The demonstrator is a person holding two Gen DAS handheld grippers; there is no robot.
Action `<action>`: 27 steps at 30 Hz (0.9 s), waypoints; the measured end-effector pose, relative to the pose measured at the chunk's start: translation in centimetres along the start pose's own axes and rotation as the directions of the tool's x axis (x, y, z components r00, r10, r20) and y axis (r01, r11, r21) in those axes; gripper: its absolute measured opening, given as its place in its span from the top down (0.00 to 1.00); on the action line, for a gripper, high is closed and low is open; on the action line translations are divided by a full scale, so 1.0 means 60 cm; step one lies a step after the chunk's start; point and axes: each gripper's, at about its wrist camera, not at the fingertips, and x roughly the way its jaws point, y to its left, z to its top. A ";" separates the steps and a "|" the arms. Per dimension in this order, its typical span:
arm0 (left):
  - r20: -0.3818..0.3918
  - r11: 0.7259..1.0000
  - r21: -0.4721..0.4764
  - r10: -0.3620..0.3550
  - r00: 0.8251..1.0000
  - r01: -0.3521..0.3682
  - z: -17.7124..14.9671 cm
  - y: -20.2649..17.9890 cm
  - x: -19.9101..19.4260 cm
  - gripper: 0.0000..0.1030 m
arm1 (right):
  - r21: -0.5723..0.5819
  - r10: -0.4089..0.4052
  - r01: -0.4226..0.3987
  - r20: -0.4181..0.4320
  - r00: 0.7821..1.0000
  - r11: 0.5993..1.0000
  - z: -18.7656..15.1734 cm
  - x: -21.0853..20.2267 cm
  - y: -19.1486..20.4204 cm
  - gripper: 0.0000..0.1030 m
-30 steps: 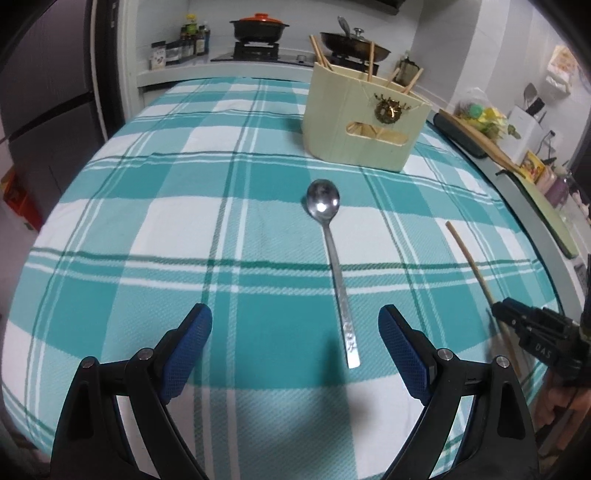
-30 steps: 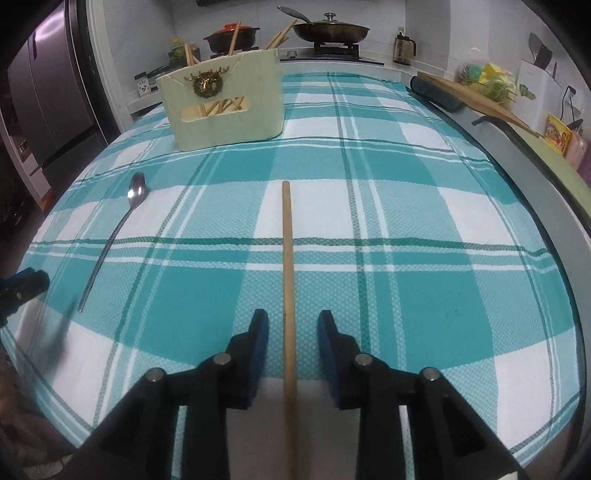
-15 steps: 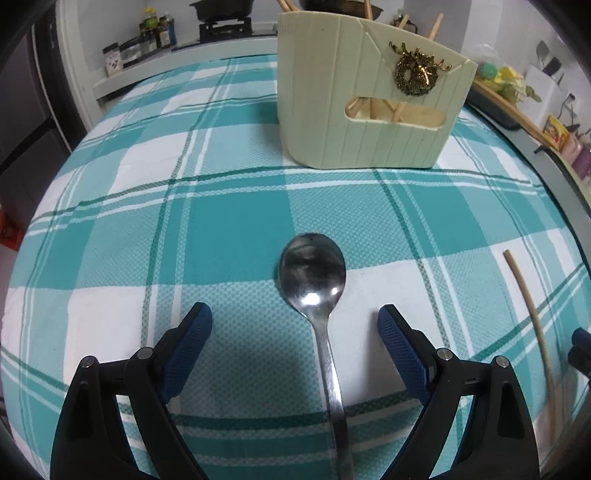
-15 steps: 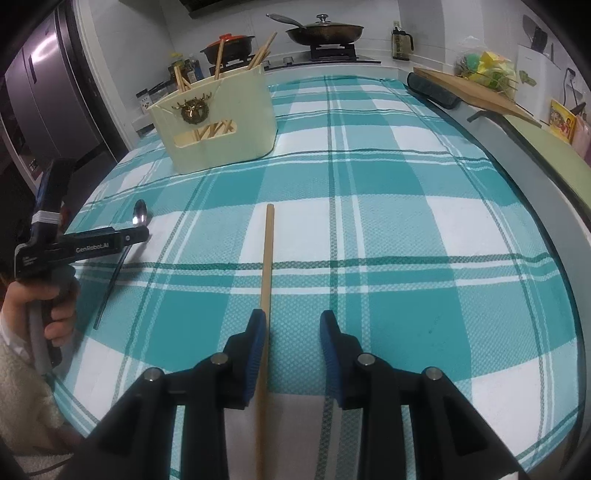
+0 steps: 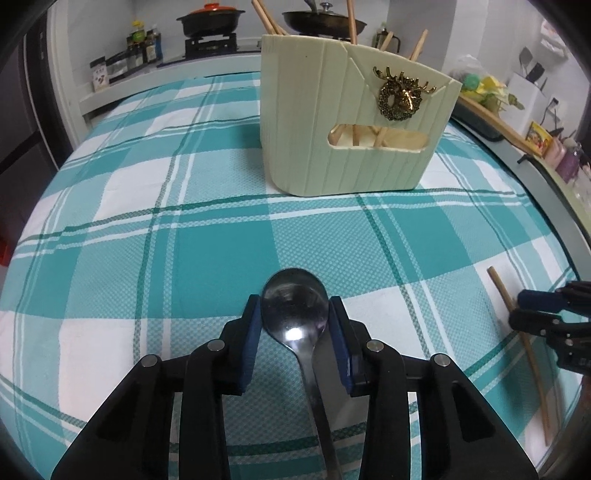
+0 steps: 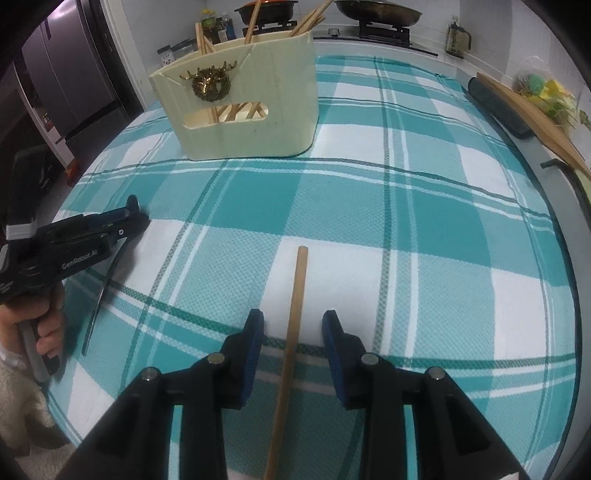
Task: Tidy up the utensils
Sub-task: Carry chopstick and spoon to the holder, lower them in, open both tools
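Spoon (image 5: pixel 295 314) lies on the teal-and-white checked tablecloth (image 5: pixel 129 221), its bowl pointing toward the cream utensil holder (image 5: pixel 347 125) and its handle running back under the camera. The left gripper (image 5: pixel 295 332) is closing around that bowl: the blue pads (image 5: pixel 251 343) sit right at both edges of the bowl and appear to press on it. The holder stands farther up the cloth, well apart from the spoon, with a gold deer-head ornament (image 5: pixel 400 94) on its face and several wooden chopsticks (image 5: pixel 351 22) sticking out of the top. A single loose chopstick (image 6: pixel 291 332) lies on the cloth on the right side, its far tip pointing roughly at the holder. The right gripper (image 6: pixel 291 332) straddles this chopstick with its jaws easing slightly apart; a clear gap shows on each side, so the pads (image 6: pixel 255 343) do not touch the wood and nothing is held. In the right wrist view, a person's hand (image 6: pixel 40 321) grips the handle of the left tool at the left edge. Behind the table, a counter carries a stove with a red-lidded pot (image 5: pixel 210 18) and a dark pan (image 5: pixel 325 20).
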 end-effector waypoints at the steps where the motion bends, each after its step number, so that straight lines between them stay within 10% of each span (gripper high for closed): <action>1: 0.007 1.000 0.001 -0.002 1.000 0.002 0.001 -0.001 -0.005 0.65 | -0.003 -0.001 0.001 -0.019 1.000 1.000 0.007 0.011 0.002 0.67; 3: 0.027 1.000 0.008 -0.008 1.000 0.008 0.002 -0.004 -0.023 0.65 | -0.001 -0.016 0.016 -0.027 1.000 1.000 0.018 0.028 0.005 0.68; 5: 0.048 1.000 0.017 -0.015 0.999 0.014 0.005 -0.007 -0.046 0.65 | -0.005 -0.061 0.061 -0.027 0.998 0.998 0.026 0.033 0.003 0.92; 14: 0.194 0.997 0.048 -0.068 0.979 0.060 0.022 -0.014 -0.204 0.65 | 0.085 0.029 -0.044 0.167 0.985 0.995 0.027 -0.120 -0.017 0.93; 27: 0.329 0.991 0.065 -0.134 0.935 0.120 0.049 -0.022 -0.341 0.65 | -0.061 -0.001 0.037 0.502 0.865 0.997 0.016 -0.344 0.054 0.93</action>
